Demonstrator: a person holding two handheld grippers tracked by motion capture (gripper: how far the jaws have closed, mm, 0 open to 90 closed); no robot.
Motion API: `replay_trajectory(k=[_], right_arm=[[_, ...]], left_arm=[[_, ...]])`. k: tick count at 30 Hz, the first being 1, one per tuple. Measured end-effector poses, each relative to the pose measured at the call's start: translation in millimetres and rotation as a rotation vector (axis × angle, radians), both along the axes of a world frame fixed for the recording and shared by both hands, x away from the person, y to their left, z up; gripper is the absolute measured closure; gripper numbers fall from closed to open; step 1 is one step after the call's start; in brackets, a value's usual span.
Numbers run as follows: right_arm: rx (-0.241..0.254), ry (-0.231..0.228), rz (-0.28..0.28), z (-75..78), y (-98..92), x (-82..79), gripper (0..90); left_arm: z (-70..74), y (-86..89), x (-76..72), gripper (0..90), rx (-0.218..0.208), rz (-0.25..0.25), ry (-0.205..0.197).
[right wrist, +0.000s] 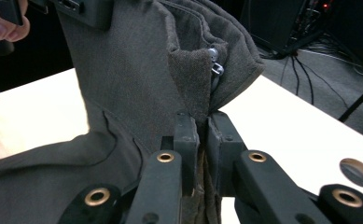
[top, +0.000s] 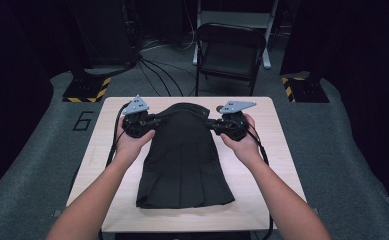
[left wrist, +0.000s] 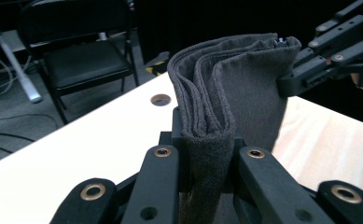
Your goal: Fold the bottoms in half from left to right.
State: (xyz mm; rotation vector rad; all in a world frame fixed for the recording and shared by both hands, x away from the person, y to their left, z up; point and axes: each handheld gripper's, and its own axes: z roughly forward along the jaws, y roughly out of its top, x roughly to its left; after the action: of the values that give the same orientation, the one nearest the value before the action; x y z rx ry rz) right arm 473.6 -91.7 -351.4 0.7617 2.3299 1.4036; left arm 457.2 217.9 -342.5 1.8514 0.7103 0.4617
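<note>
Pinching the waistband from both ends, the two tools share the load of a dark pleated skirt (top: 184,160) so that its narrow top lifts evenly while the wide hem stays down. The left hand-held gripper (top: 152,121) is clamped on the waistband corner at the skirt's left side; in the left gripper view its jaws are pressed together on several stacked layers of cloth (left wrist: 207,140), a sign the skirt is folded in thickness there and has to be caught as one bundle. The right hand-held gripper (top: 213,125) is likewise clamped on the opposite waistband corner, just beside the small metal zip pull (right wrist: 215,60), with the cloth squeezed tightly between its jaws.

Relative to the skirt, the pale tabletop (top: 277,150) lies directly beneath, touching the hem and lower pleats; the waistband end, farthest from the person, is raised off it and stands up between the grippers. Gripping at the two corners most likely keeps the waistband stretched flat, ready to be folded toward the hem or lifted whole. Beyond the skirt's far end, past the tabletop edge, stands a folding chair (top: 230,52).
</note>
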Motion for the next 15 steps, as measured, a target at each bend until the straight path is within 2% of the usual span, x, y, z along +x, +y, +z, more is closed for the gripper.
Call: replay_trajectory(k=[5,15], right_arm=[[-0.003,0.006,0.023,-8.2,-1.7,-11.2,82.7],[-0.006,0.008,0.063,-26.1,-0.5,-27.5,82.7]], left_arm=[[-9.4,2.0,-12.3,82.3,0.008,-0.022,0.008],[-33.8,11.4,-27.7,82.4,-0.011,-0.043,0.035]])
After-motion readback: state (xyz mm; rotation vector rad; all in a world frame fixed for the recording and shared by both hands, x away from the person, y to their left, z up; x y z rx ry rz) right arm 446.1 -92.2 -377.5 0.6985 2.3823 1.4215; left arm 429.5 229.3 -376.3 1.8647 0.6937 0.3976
